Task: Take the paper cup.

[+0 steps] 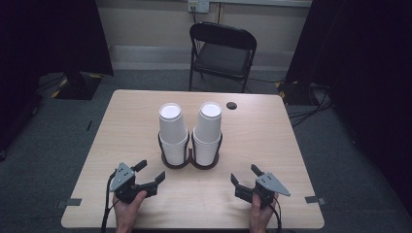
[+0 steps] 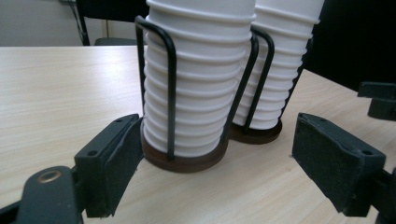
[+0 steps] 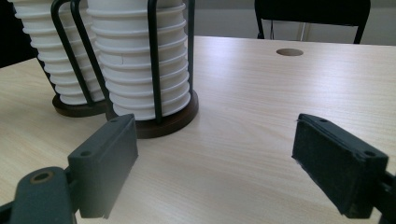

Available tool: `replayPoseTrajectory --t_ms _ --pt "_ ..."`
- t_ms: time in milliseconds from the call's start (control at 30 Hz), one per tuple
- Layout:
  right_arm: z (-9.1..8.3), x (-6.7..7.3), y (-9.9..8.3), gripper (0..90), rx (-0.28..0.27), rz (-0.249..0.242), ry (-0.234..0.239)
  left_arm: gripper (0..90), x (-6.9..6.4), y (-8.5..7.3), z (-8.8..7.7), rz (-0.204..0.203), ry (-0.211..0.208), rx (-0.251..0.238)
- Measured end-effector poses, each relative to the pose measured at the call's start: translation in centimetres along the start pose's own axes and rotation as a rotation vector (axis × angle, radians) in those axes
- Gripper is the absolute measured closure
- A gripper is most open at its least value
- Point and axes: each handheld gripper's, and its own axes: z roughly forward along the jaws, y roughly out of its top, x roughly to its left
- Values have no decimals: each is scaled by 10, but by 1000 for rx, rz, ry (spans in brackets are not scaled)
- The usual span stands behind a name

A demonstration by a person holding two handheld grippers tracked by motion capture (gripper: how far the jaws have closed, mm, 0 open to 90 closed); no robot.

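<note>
Two tall stacks of white paper cups stand upside down in a black wire holder with dark round bases at the table's middle: the left stack point(image 1: 172, 128) and the right stack point(image 1: 208, 127). My left gripper point(image 1: 149, 174) rests near the front left, open, nothing between its pads; in its own view the left stack point(image 2: 201, 84) stands just ahead, with the other gripper's black jaw tip point(image 2: 378, 98) at the far right. My right gripper point(image 1: 245, 175) rests at the front right, open and empty; its view has the right stack point(image 3: 140, 60) ahead to the left.
The wooden table point(image 1: 257, 141) has a small dark cable hole point(image 1: 231, 105) near its far edge. A black folding chair point(image 1: 221, 53) stands behind the table. Bare tabletop lies between the grippers and around the holder. Dark curtains hang at both sides.
</note>
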Motion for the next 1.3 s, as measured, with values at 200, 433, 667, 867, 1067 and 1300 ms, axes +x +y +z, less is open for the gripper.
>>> replayPoseTrajectory --t_ms 200,433,667,867,1067,1300 --pt "0 0 0 138 0 6 0 178 -9 14 3 30 -40 -6" --pt "1 0 0 138 9 1 -6 181 -23 32 9 82 -74 -14" --pt "2 0 1 140 13 3 2 204 -33 49 9 115 -117 -37" --pt "2 -1 1 140 19 8 7 236 -44 57 16 145 -158 -17" --pt "3 -1 1 139 28 12 16 230 -51 71 24 190 -167 -12" --pt "2 0 1 139 25 4 6 244 -61 85 27 224 -199 -16"
